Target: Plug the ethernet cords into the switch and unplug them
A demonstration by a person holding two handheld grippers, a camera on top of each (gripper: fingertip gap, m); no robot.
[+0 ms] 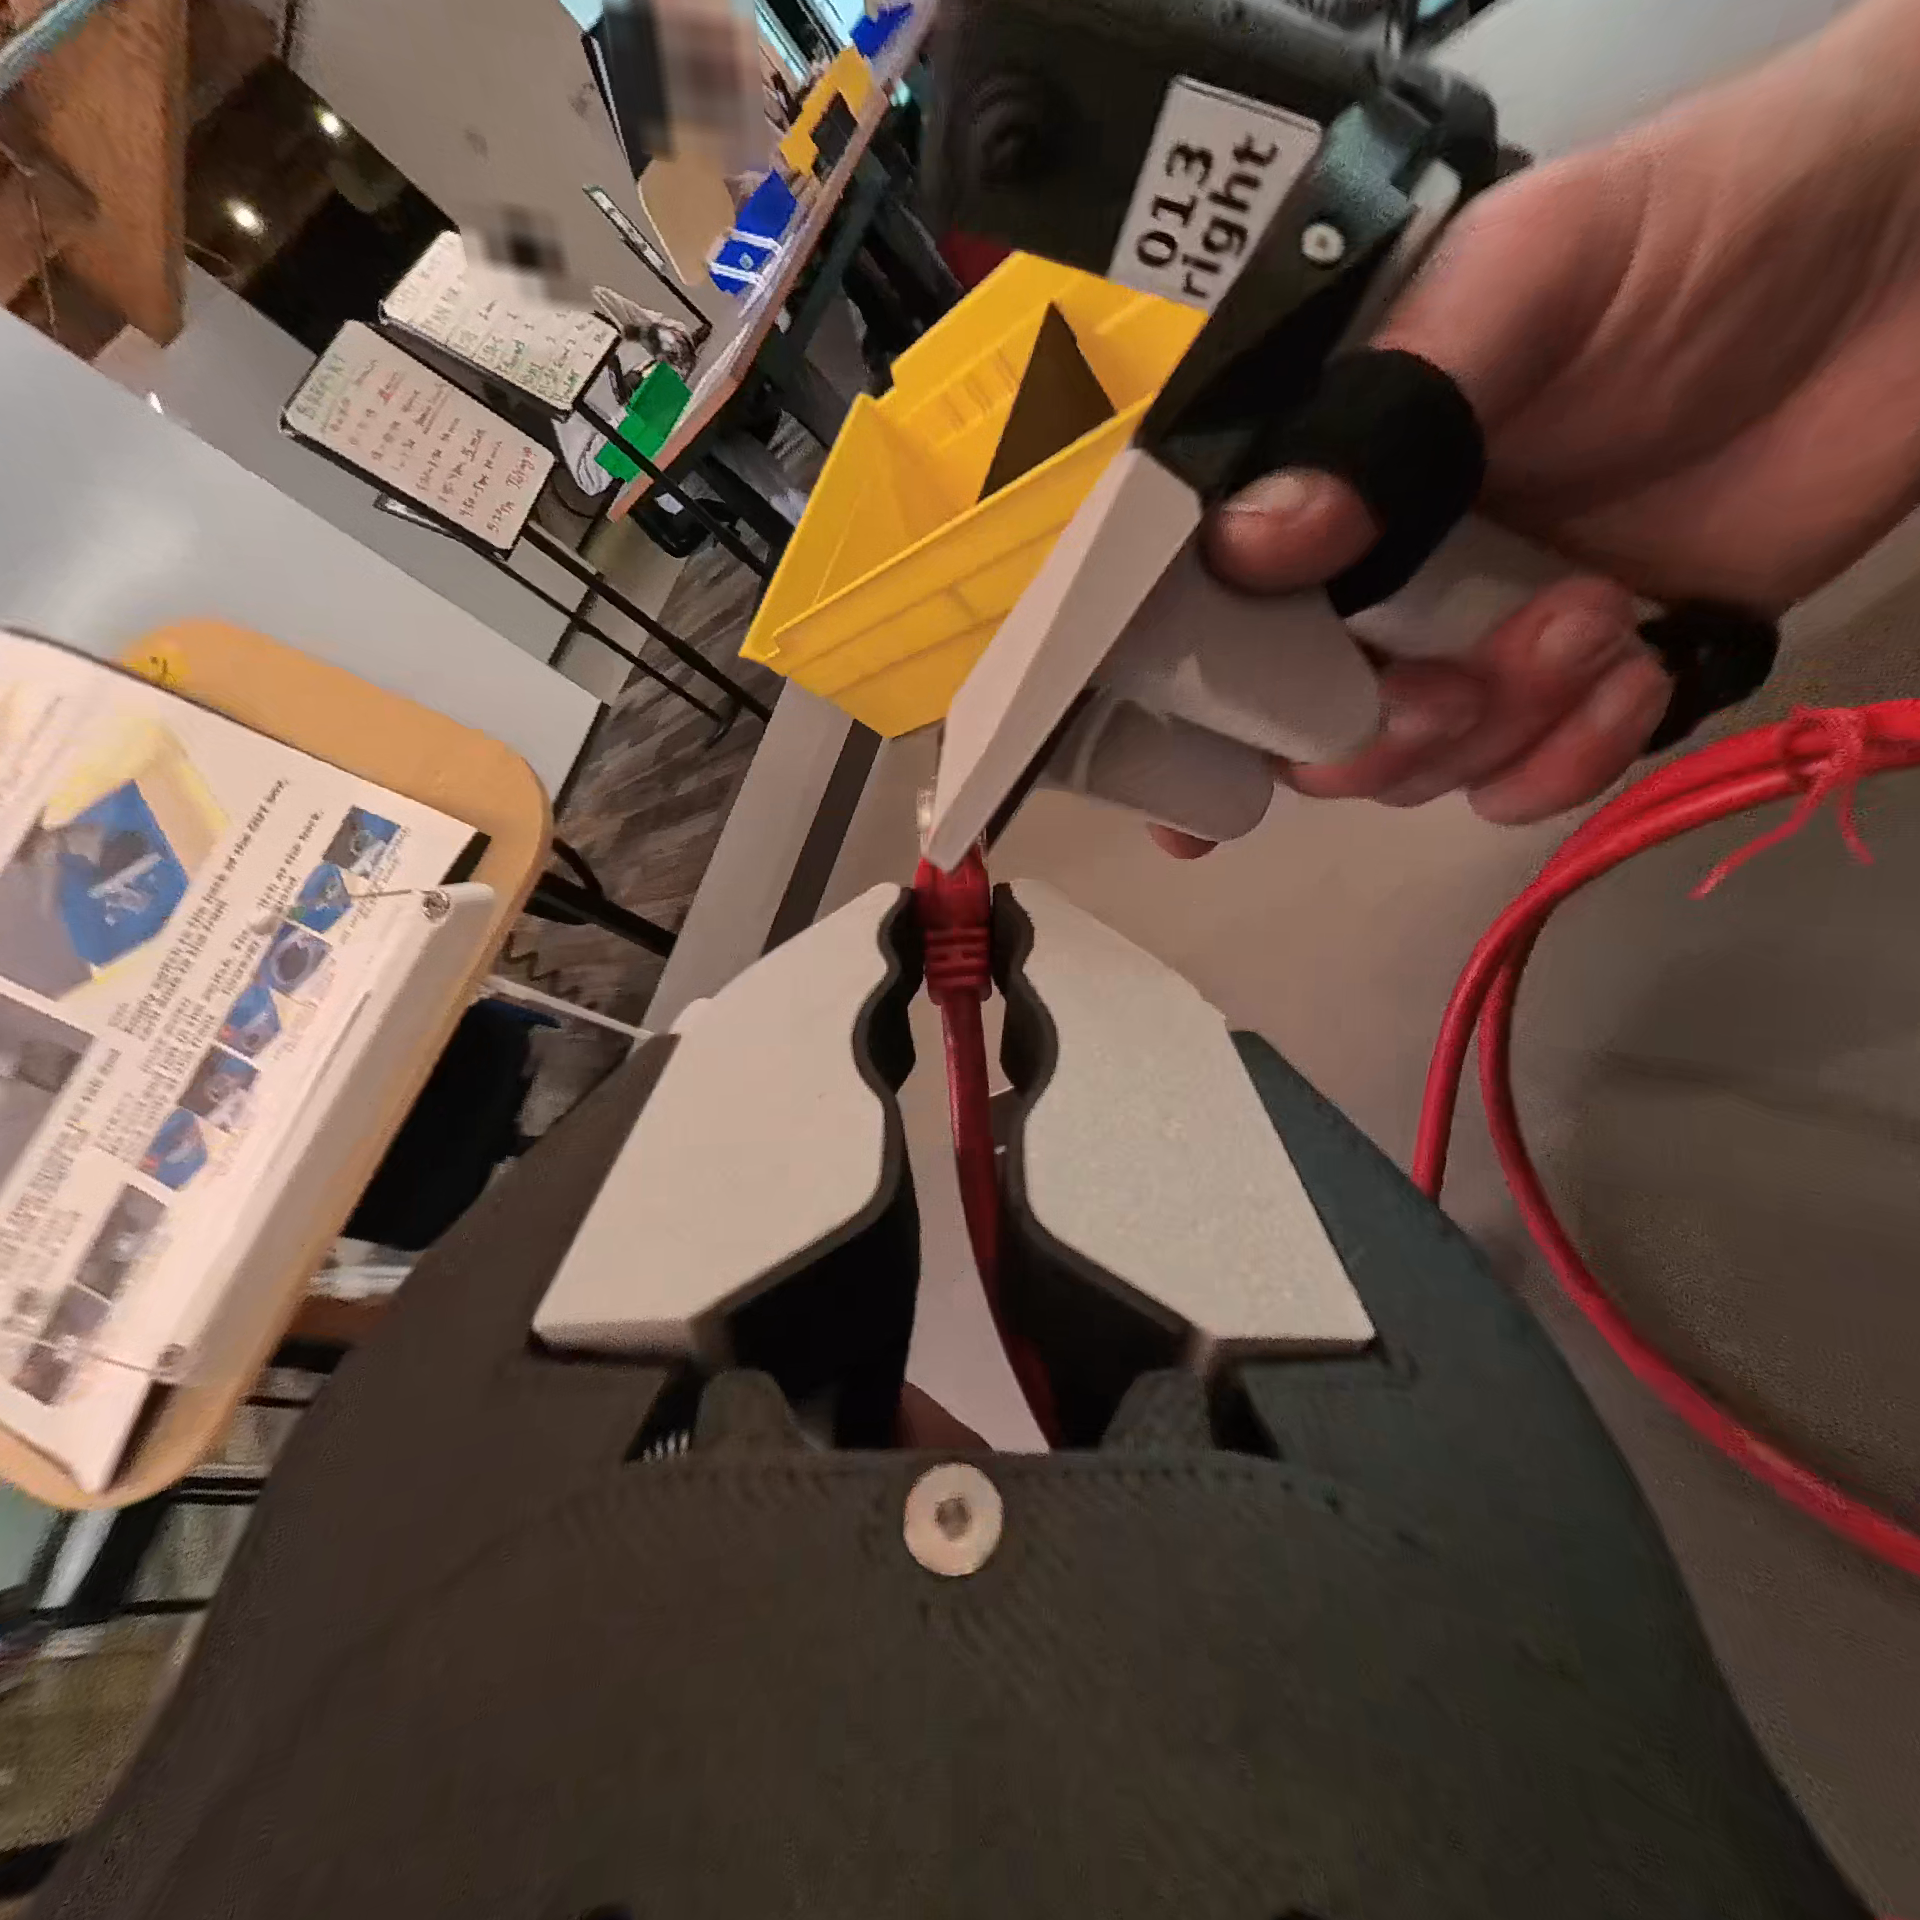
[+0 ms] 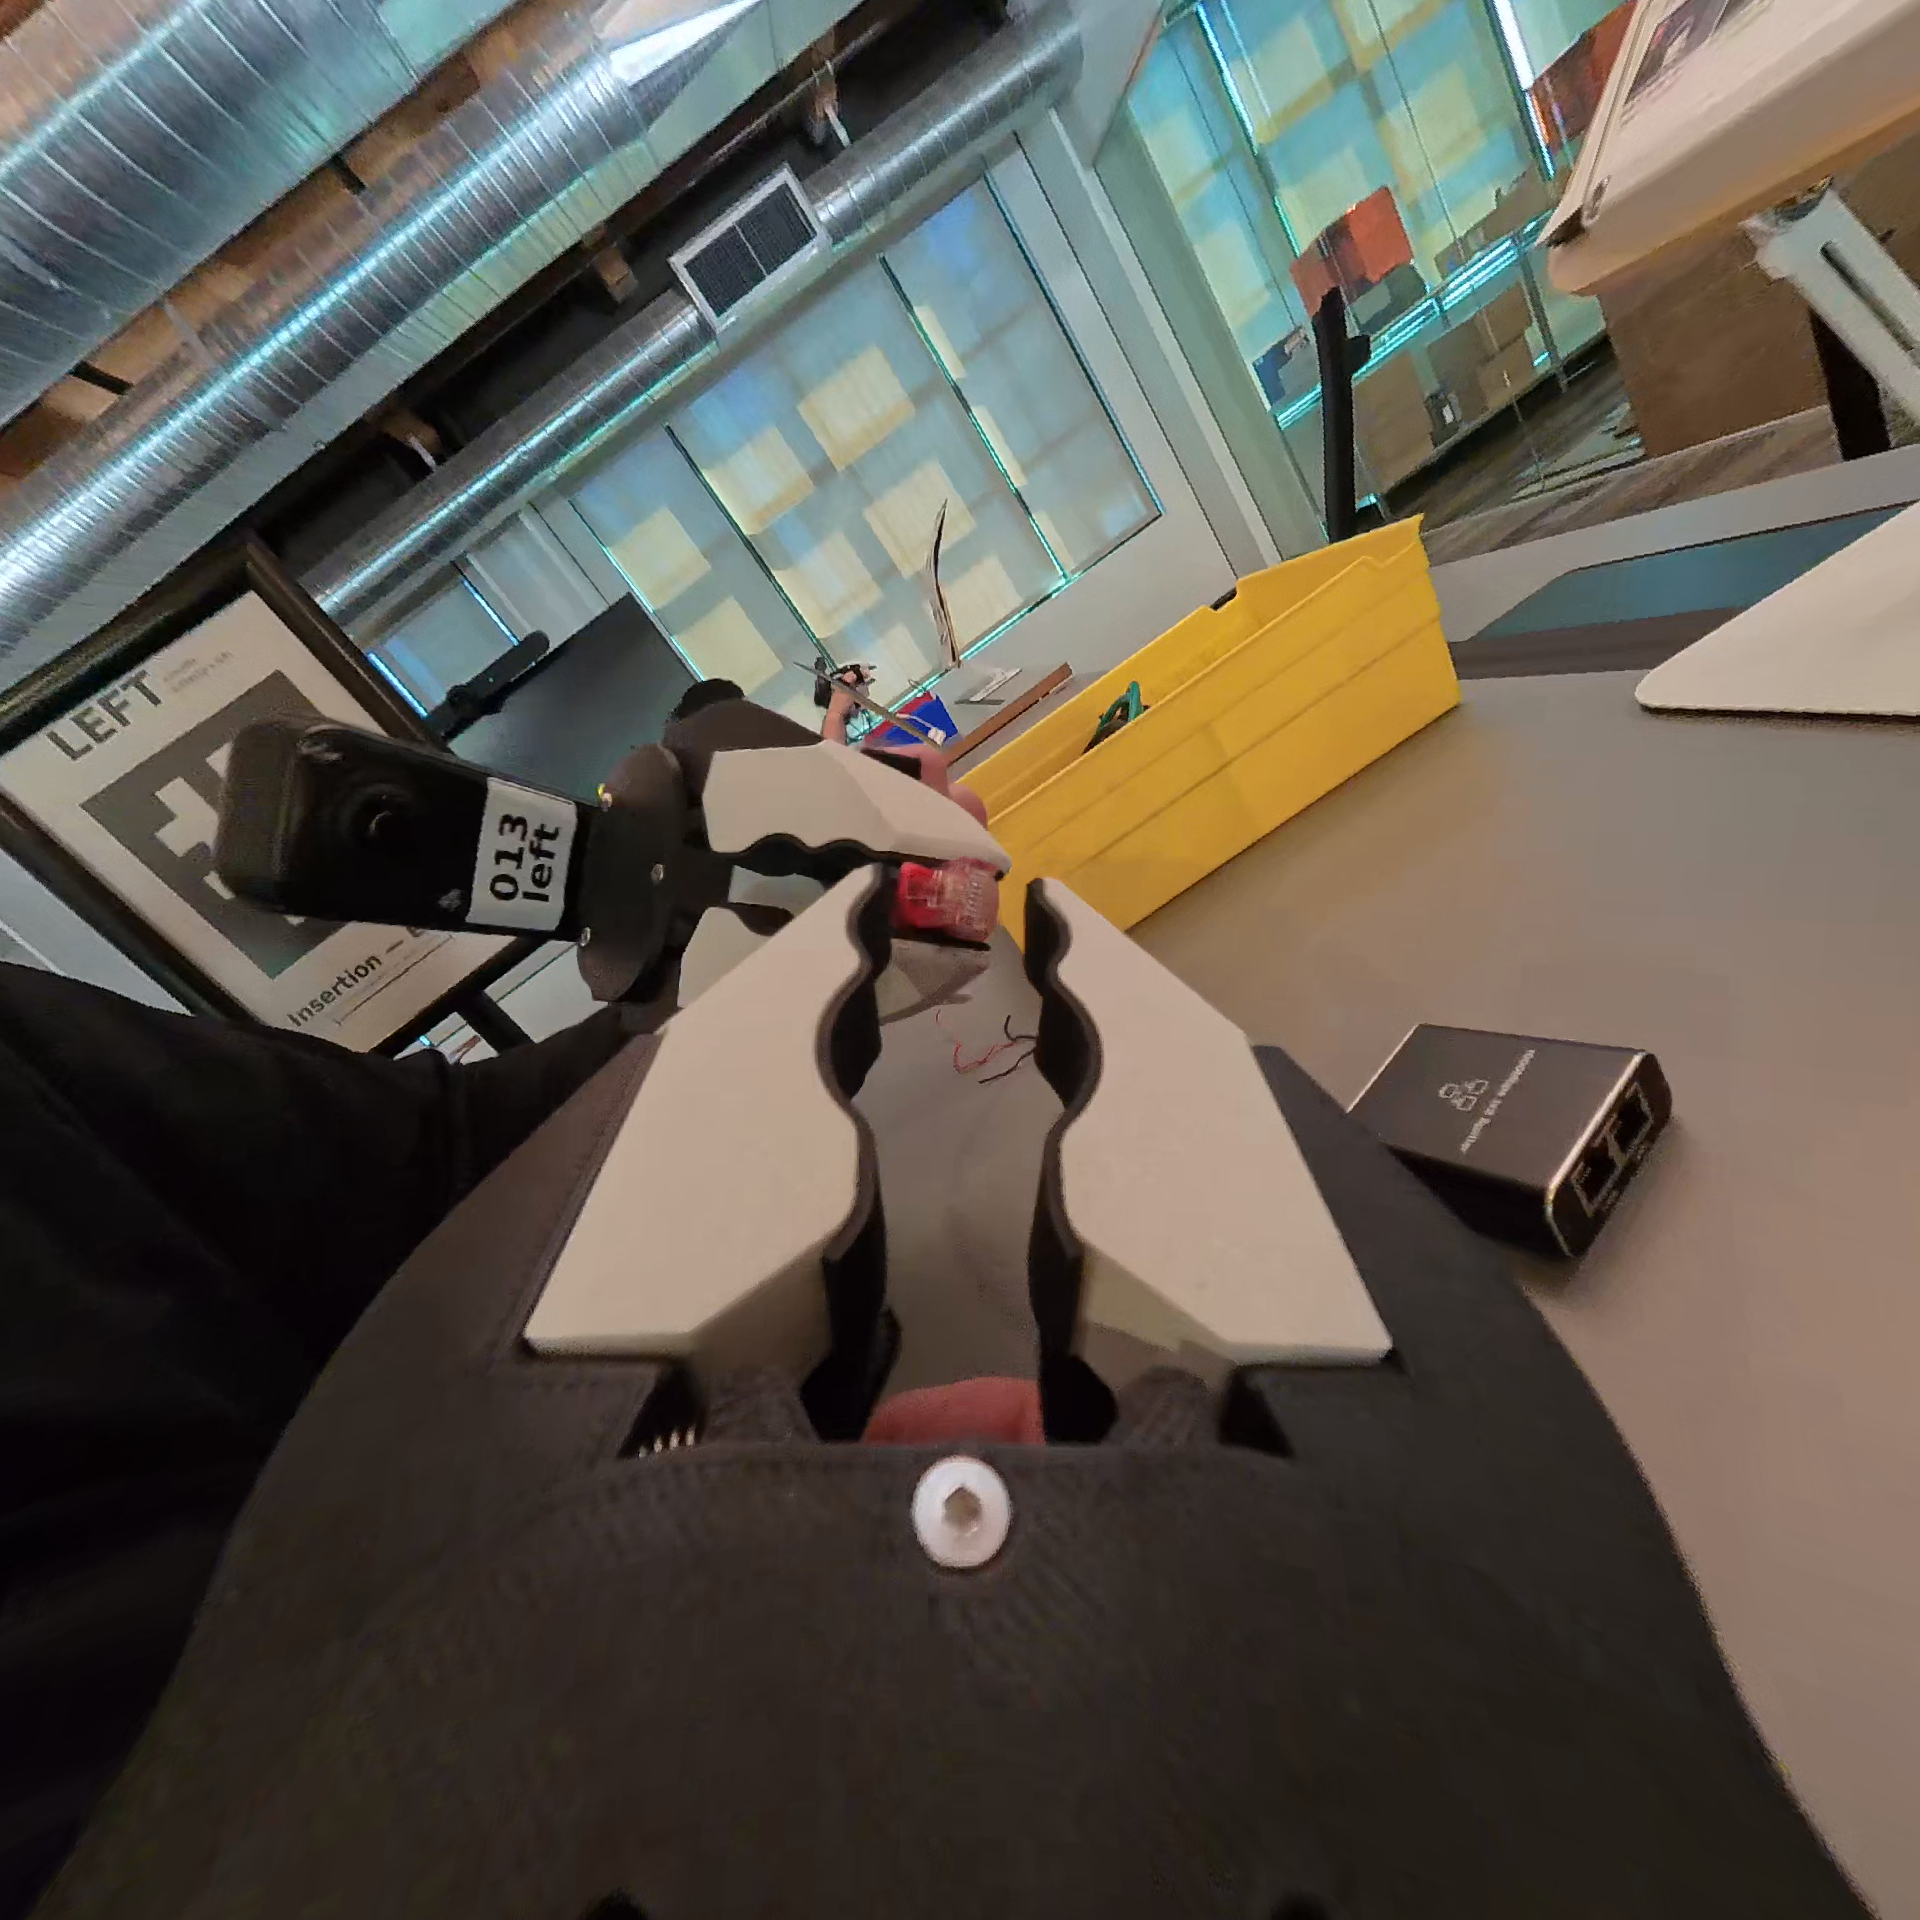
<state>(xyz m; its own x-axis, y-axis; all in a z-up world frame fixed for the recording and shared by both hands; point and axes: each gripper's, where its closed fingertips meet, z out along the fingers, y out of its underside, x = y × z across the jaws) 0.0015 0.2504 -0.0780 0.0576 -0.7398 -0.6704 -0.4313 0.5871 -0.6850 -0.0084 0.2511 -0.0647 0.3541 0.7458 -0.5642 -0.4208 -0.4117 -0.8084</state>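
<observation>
Red cord point(image 1: 966, 1101) is running straight up between my left gripper's point(image 1: 958, 935) fingers, which are clamped on the ribbed boot just behind the plug, so the plug's long axis is lying along the tool's own line and pointing away from me. In the right wrist view the clear plug point(image 2: 951, 891) is poking out past the left tool's tips, directly ahead of my right gripper point(image 2: 956, 940), whose fingers are standing apart around nothing, the plug just beyond their tips. I am judging this a regrasp or handover in mid-air, both tools lifted off the grey table point(image 2: 1558, 935).

Everything is turning on one relation: the switch point(image 2: 1517, 1132) is lying flat to the right of my right gripper, its two ports facing right and toward me, well apart from the plug. The right hand is the nearer one, so the plug's axis is needing to swing round to meet those ports. Slack loops point(image 1: 1475, 1039) are trailing to the right.
</observation>
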